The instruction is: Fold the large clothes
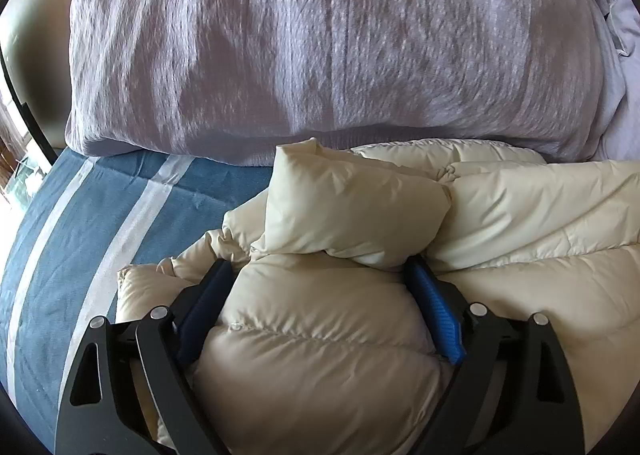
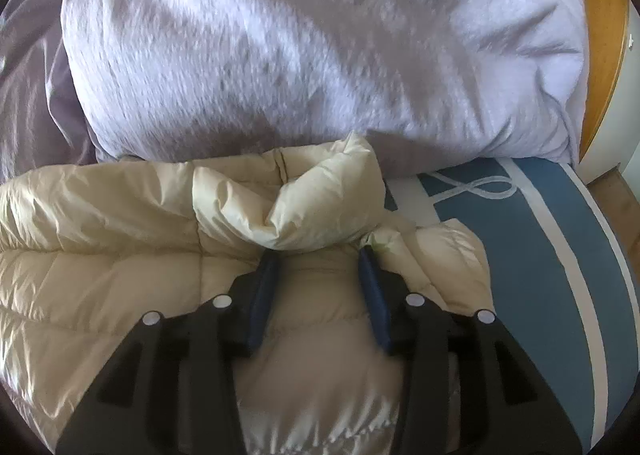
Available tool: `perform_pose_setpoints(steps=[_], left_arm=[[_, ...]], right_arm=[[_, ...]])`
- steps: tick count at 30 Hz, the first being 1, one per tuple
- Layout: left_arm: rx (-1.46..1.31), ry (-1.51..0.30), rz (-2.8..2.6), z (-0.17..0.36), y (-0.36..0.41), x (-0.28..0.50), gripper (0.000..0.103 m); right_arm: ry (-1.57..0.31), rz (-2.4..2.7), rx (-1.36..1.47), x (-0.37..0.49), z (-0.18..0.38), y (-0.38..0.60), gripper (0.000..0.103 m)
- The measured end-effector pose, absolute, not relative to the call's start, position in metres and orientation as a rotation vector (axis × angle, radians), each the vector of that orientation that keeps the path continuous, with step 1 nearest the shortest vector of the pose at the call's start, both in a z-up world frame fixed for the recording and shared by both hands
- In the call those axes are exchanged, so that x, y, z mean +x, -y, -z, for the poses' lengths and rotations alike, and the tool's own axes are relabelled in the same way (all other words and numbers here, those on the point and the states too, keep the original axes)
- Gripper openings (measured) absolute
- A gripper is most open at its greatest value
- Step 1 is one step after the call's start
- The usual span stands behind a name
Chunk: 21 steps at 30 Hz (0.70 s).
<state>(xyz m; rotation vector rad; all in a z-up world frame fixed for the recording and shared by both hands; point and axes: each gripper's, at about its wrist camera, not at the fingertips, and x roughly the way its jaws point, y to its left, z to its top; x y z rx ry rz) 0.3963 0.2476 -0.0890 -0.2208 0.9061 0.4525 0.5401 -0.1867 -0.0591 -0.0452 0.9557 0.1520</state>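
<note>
**Both grippers straddle the jacket's puffy upper edge**

A cream down jacket (image 1: pixel 320 335) lies spread on the blue striped bedspread (image 1: pixel 80 215), its far edge close against a large lilac pillow (image 1: pixel 320 35). That placement gives a broad, soft surface to fold on, though the pillow leaves little room beyond the garment.

The left gripper (image 1: pixel 320 279) has its jaws spread wide, one on either side of a thick quilted bulge near the jacket's left edge. The blue pads (image 1: pixel 436 319) press into the padding without pinching it flat. The right gripper (image 2: pixel 318 267) is likewise parted, straddling a narrower ridge near the right edge, just below a raised cream flap (image 2: pixel 320 207) that may be a collar or a turned-over corner.

The two grippers appear matched at opposite sides so that the garment can be lifted or turned evenly. Judging from the bulk, the slick, springy fill will resist a tidy crease, and a shallow bite could slip off.
</note>
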Motion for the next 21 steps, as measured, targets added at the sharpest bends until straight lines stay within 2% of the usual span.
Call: perform_pose_setpoints(steps=[12,15,17,18,21], left_arm=[[-0.222,-0.905,-0.454,0.088,-0.247,0.392,0.090],[-0.228,-0.905,-0.476,0.083,-0.249,0.387,0.090],[-0.257,-0.895,-0.461,0.074,-0.248,0.372,0.090],[-0.277,-0.889,-0.441,0.069,-0.248,0.365,0.090],[-0.307,-0.871,-0.401,0.051,-0.250,0.336,0.090]], right_arm=[[-0.960,-0.161,-0.022,0.548,0.060,0.194,0.045],[-0.972,-0.167,0.016,0.547,0.051,0.203,0.052],[-0.972,-0.194,0.085,0.537,0.034,0.217,0.066],[-0.964,-0.200,0.105,0.533,0.028,0.223,0.070],[-0.930,-0.190,0.124,0.515,0.003,0.250,0.074]])
